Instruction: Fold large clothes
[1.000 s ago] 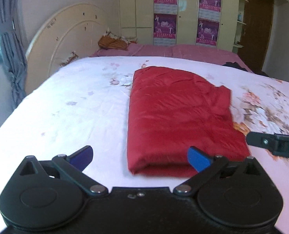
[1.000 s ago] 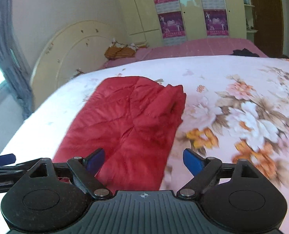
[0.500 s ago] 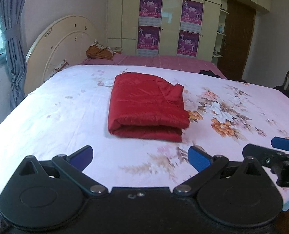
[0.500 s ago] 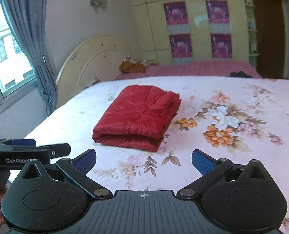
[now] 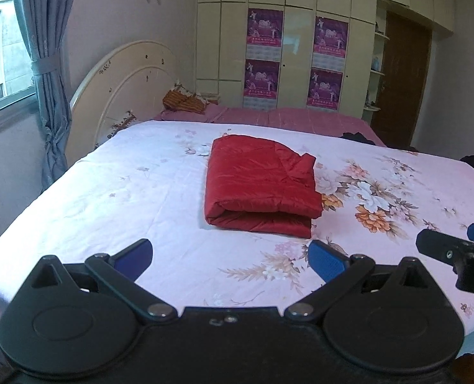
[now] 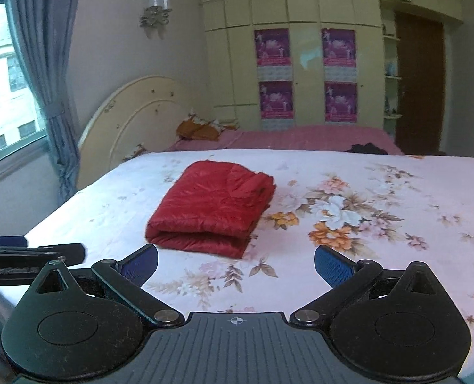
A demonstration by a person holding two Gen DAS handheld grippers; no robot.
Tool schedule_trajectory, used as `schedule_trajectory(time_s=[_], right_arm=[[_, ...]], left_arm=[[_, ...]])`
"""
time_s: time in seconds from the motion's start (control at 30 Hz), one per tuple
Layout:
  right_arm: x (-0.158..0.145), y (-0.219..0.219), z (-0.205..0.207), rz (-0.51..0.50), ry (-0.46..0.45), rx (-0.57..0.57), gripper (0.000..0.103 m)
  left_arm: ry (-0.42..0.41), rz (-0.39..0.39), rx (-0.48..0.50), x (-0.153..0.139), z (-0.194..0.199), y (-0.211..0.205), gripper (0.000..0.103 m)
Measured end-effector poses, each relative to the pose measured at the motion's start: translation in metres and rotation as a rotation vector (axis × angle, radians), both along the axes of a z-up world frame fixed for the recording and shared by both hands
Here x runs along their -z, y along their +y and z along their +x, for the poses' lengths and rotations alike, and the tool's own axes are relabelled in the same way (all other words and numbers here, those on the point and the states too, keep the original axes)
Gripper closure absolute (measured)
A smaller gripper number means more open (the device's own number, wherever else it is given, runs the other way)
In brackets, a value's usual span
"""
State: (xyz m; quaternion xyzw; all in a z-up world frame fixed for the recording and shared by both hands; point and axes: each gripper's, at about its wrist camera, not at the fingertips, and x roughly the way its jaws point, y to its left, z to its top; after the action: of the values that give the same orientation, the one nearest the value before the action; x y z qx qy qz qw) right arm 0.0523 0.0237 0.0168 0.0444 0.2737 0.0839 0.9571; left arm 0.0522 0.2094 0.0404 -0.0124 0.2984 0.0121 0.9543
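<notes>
One folded red garment (image 5: 259,182) lies on the bed (image 5: 109,198), a little above the centre of both views, its thick doubled edge facing the cameras and a loose corner poking out at its right side. Two hand-held grippers are in play. The left hand-held gripper (image 5: 229,257) fills the bottom of its own view, pointing down toward the flowered sheet, its blue pads spread wide with only bare sheet between them: released, holding nothing. The right hand-held gripper (image 6: 235,265) sits the same way at the bottom of its view, jaws as wide apart as they go and empty; the garment lies just above the gap, apart from both pads. Each tool shows in the other's view at the frame edge: the right one at the lower right of the left view, the left one at the lower left of the right view. Four purple posters (image 5: 264,28) hang on the cream wardrobe (image 5: 301,51) at upper centre. One curved headboard (image 5: 121,96) stands at left, one blue curtain (image 5: 48,73) at far left, one brown door (image 5: 403,80) at upper right. Nothing lies between the grippers and the garment.
</notes>
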Motion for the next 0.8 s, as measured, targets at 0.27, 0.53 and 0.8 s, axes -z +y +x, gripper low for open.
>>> schedule_trajectory(time_s=[0.27,0.53,0.8], right_arm=[[-0.0001,-0.0013,-0.0019,0.014,0.0,0.01,0.0],[-0.0013,-0.0001,0.0011,0.023,0.001,0.005,0.0],[-0.0002,0.0039,0.0062,0.024,0.005,-0.005,0.0]], left_arm=[[-0.015,-0.002,-0.007,-0.0039,-0.0056,0.0035,0.0],[-0.007,0.004,-0.015,-0.003,-0.0032,0.0036,0.0],[-0.005,0.003,-0.027,-0.0014,0.0007,0.0065,0.0]])
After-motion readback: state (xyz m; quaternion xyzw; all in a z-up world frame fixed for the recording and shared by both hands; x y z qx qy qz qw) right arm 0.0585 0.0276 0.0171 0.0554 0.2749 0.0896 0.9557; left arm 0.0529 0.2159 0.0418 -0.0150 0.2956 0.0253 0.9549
